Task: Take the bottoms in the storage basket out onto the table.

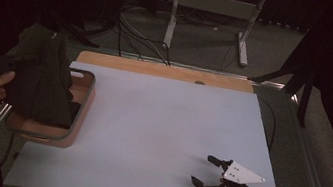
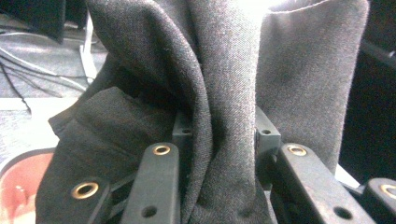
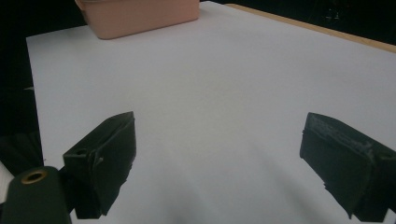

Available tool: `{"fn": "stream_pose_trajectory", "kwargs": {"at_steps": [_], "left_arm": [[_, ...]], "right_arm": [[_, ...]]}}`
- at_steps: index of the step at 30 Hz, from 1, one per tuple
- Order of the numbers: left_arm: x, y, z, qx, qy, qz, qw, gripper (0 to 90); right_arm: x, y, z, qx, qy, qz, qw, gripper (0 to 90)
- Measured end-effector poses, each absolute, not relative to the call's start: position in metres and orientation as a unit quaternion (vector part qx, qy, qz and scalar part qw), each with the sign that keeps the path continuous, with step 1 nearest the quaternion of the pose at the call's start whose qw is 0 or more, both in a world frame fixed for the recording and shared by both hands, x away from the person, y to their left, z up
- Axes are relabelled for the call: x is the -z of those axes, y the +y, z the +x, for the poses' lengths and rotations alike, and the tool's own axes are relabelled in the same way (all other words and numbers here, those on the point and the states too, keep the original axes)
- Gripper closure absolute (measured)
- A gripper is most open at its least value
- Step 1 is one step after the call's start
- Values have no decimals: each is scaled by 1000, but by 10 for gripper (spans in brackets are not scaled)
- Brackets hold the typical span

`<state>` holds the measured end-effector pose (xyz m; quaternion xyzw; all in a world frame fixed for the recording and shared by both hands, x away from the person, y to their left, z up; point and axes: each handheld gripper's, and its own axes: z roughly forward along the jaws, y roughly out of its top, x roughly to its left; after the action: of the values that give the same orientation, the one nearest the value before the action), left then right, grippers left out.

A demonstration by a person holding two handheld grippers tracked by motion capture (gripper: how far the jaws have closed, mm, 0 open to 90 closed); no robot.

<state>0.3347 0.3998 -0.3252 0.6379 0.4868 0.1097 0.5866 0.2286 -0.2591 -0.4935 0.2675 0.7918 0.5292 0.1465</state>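
The left gripper (image 2: 219,140) has its jaws squeezed tight on a fold of the dark cloth (image 1: 42,79). The cloth hangs at about nine o'clock on the table (image 1: 164,123), over the pink basket (image 1: 75,132) (its lower end drops inside the rim). The right gripper (image 1: 207,172) rests at about five o'clock, well apart from the cloth, with its jaws wide and nothing between them.

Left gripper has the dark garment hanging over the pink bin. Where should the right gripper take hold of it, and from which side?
Judging by its pose, grip the dark garment at its free lower hem above the pink bin, coming from the table side with the right gripper open. The cloth hangs bunched from the left gripper, so that edge faces it.
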Motion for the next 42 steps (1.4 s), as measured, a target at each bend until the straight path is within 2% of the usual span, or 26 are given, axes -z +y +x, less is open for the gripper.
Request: {"fn": "stream_pose_trajectory", "kwargs": {"at_steps": [17, 27, 42], "left_arm": [[301, 420, 317, -96, 458, 561, 683, 720], [284, 412, 314, -94, 443, 540, 710, 721], [252, 384, 317, -90, 406, 540, 731, 721]], "right_arm": [[493, -259, 228, -529, 792, 267, 148, 111], [493, -259, 228, -529, 792, 267, 148, 111], [493, -258, 228, -531, 791, 266, 148, 111]]}}
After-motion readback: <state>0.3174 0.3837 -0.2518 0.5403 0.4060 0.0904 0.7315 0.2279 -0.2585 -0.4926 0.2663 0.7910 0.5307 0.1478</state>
